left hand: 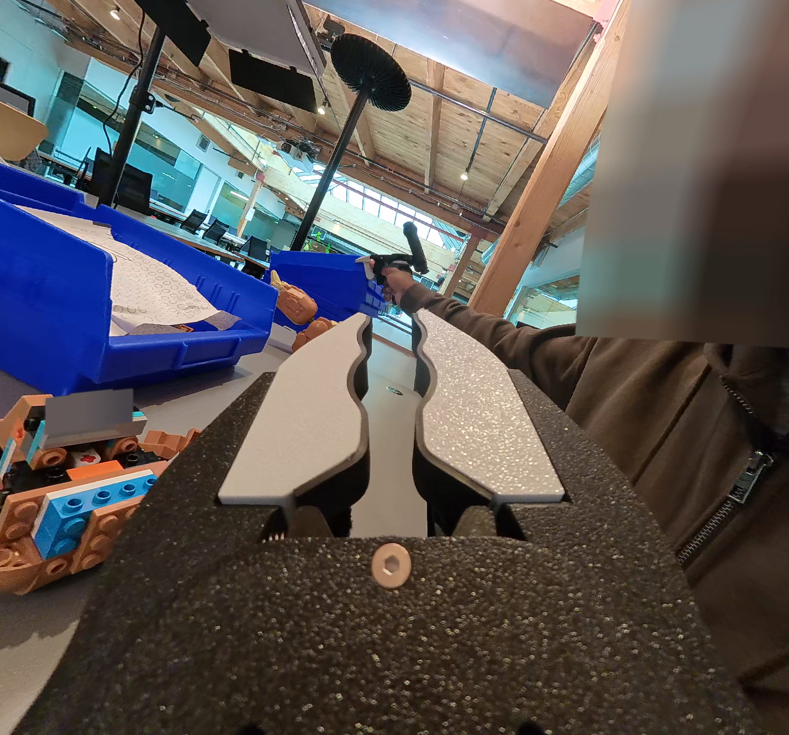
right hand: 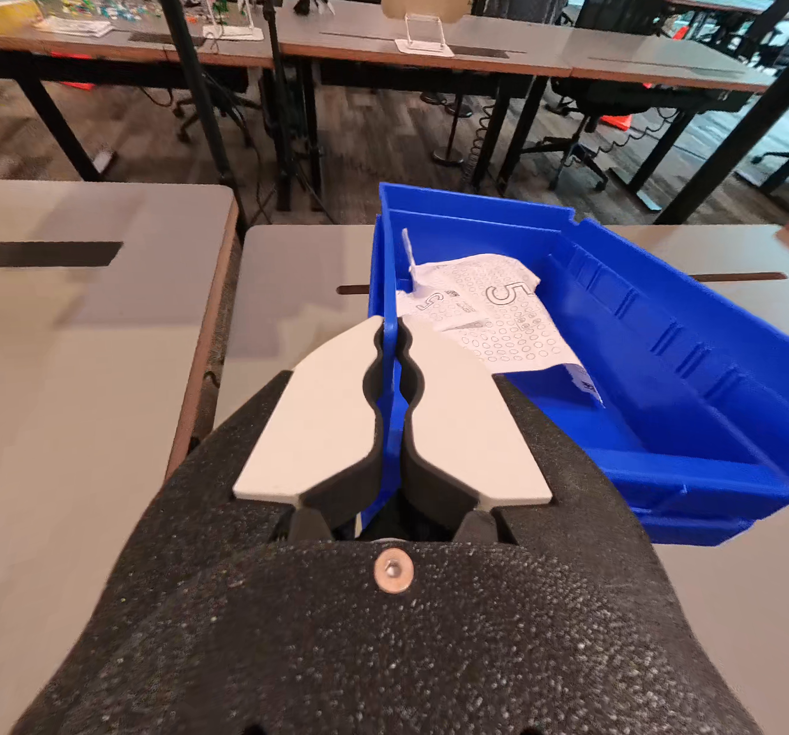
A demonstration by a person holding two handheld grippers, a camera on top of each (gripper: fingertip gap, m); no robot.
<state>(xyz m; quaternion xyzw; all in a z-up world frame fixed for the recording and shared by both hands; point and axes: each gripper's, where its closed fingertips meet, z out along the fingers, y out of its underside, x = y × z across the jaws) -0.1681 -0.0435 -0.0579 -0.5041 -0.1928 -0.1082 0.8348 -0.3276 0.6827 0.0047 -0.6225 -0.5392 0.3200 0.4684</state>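
Observation:
My right gripper [right hand: 390,326] is shut on the left side wall of a blue plastic bin [right hand: 640,330], one finger outside and one inside. White paper bags [right hand: 504,317] printed with small circles lie in the bin. My left gripper [left hand: 390,324] lies low over the grey table, tilted upward, its jaws a little apart with nothing between them. In the left wrist view the right gripper [left hand: 370,264] shows far off in a person's hand, at the edge of the far blue bin [left hand: 320,281].
A second blue bin [left hand: 55,287] with white paper bags [left hand: 158,287] stands at the left. A brown, blue and orange brick model [left hand: 72,509] sits beside the left gripper. Brown brick pieces [left hand: 296,304] lie between the bins. A brown sleeve [left hand: 533,343] reaches across. Black stands [left hand: 341,147] rise behind. One gripper's finger ends stand about 75 centimeters off the other's.

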